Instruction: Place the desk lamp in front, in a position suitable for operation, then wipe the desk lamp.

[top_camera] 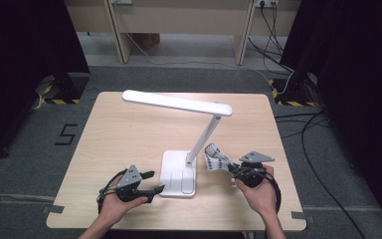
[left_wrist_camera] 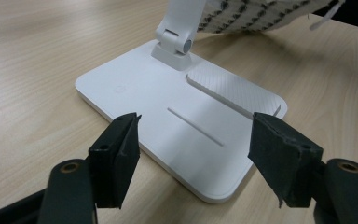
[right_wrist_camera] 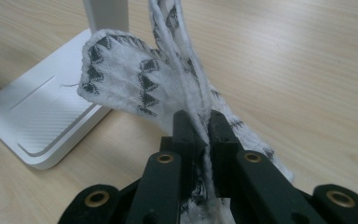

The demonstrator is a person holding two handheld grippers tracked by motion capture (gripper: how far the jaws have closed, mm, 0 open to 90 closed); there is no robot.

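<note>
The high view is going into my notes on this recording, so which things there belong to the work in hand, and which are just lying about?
In the work:
patterned cloth, clamped in the right gripper
white desk lamp, its base facing the open left gripper

Lying about:
cables on the floor
number 5 floor mark
wooden furniture behind the table

Light wood counter (top_camera: 129,129); grey carpet floor (top_camera: 35,164), painted "5" (top_camera: 65,134); black cables (top_camera: 323,149); wooden bench legs (top_camera: 118,35) behind.
</note>
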